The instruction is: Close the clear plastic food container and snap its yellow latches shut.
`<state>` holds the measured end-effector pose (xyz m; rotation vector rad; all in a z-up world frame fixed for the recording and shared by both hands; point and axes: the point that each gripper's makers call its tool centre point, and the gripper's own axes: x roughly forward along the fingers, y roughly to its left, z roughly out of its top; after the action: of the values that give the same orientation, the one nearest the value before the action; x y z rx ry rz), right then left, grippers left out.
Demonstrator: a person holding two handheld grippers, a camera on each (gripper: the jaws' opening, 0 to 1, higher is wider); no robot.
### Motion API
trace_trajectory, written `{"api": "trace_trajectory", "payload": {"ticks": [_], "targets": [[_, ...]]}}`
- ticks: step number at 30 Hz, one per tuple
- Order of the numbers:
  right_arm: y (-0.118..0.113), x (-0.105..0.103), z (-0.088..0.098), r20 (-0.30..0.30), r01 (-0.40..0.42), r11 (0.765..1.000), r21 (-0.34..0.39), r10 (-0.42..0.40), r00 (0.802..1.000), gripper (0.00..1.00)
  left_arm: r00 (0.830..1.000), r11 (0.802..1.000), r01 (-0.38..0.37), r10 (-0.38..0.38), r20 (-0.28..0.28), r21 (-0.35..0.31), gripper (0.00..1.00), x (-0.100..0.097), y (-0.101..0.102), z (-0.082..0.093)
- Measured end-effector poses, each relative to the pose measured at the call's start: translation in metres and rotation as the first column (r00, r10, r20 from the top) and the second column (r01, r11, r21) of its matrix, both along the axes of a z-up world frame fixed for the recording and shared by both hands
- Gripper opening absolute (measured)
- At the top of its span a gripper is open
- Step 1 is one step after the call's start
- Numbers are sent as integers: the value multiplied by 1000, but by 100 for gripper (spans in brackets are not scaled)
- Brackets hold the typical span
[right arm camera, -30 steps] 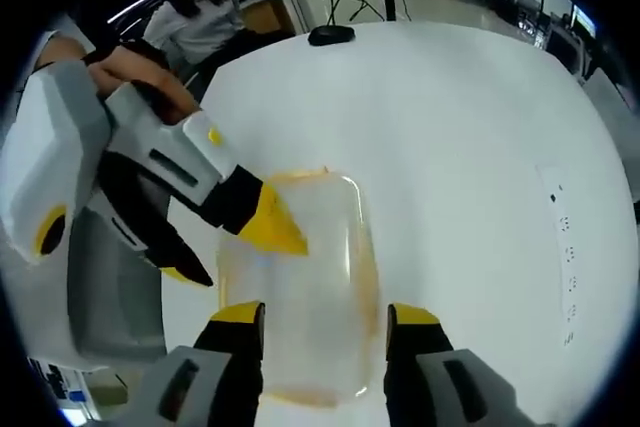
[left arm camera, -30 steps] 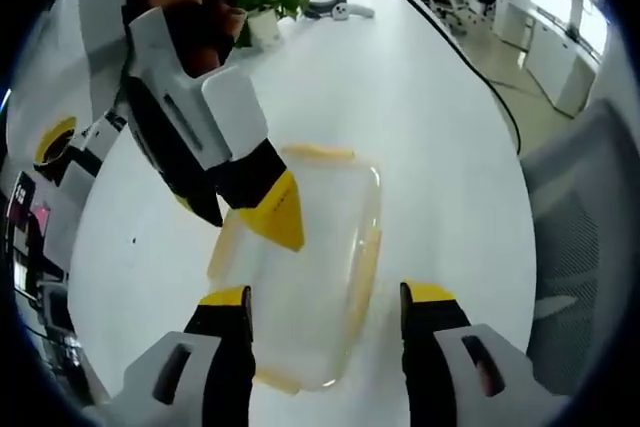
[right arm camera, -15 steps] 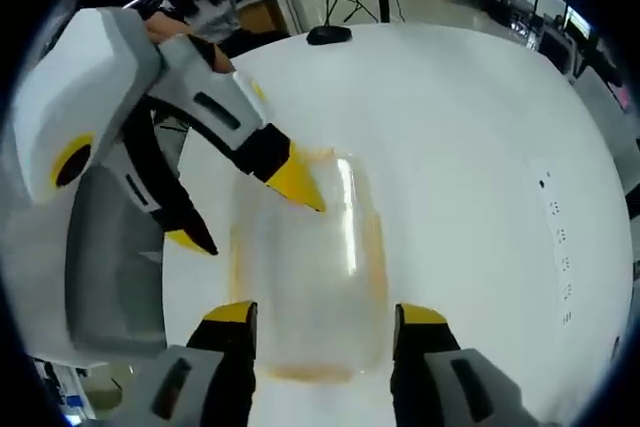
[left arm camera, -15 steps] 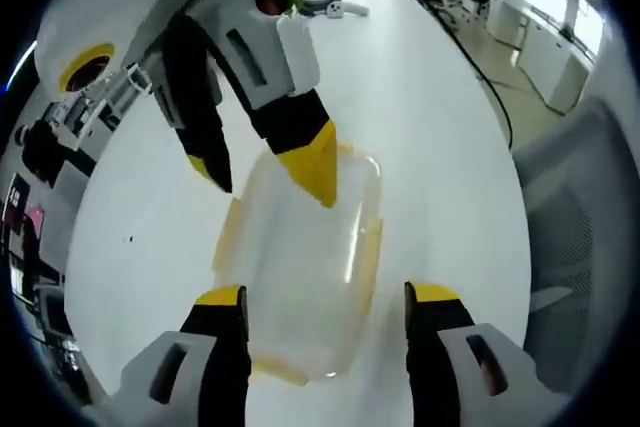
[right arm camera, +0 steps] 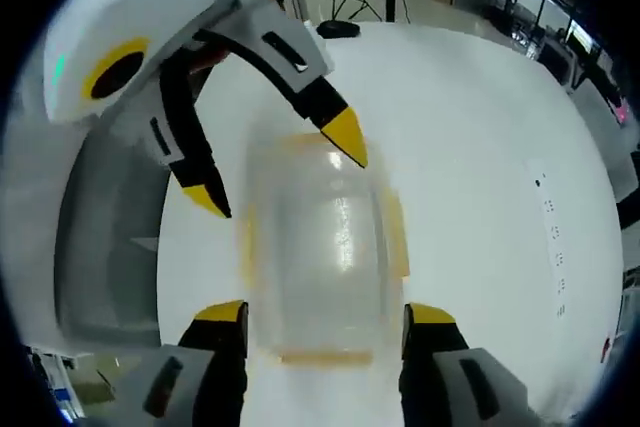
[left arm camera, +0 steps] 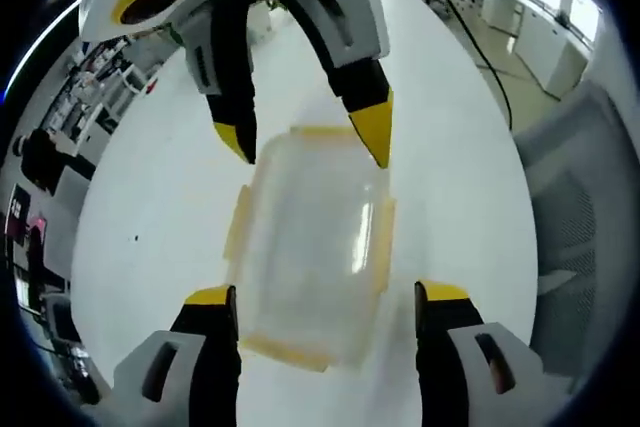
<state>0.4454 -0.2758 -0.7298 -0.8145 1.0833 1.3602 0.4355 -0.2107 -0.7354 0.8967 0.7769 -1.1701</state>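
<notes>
My left claw [left arm camera: 325, 297] and right claw [right arm camera: 325, 312], both wide and empty, face across the clear rectangular plastic container [left arm camera: 312, 252] on the white worktop [left arm camera: 450, 147]; I'd press each yellow latch [left arm camera: 384, 252] squarely

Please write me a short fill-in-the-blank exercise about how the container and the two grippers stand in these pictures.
1. The clear container rests on a table whose colour is ____.
2. The latches along the container's edges are coloured ____.
3. Both the left gripper and the right gripper have their jaws ____, one on either side of the container.
4. The tips of every gripper jaw are coloured ____.

Missing words: white; yellow; open; yellow
</notes>
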Motion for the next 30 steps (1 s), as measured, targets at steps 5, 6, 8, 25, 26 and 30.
{"api": "trace_trajectory", "payload": {"ticks": [5,6,8,25,26,30], "targets": [[1,-2,3,24,-2,1000,5,2,1000,65,1000,1000,9,-9,8,8,73,2,2,0],[0,0,3,34,-4,1000,2,4,999,65,1000,1000,10,-10,8,10,73,3,3,-1],[0,0,3,44,-7,1000,0,7,999,66,1000,1000,11,-11,8,15,74,4,5,-2],[-5,-4,-5,103,-1,1000,-2,1,995,74,999,997,34,-36,34,64,79,15,16,-13],[-6,-3,-6,112,4,1000,-2,-4,994,75,999,998,31,-33,33,62,80,16,16,-12],[-8,-3,-10,124,8,1000,1,-8,992,75,999,998,29,-30,26,63,80,17,16,-15]]}}
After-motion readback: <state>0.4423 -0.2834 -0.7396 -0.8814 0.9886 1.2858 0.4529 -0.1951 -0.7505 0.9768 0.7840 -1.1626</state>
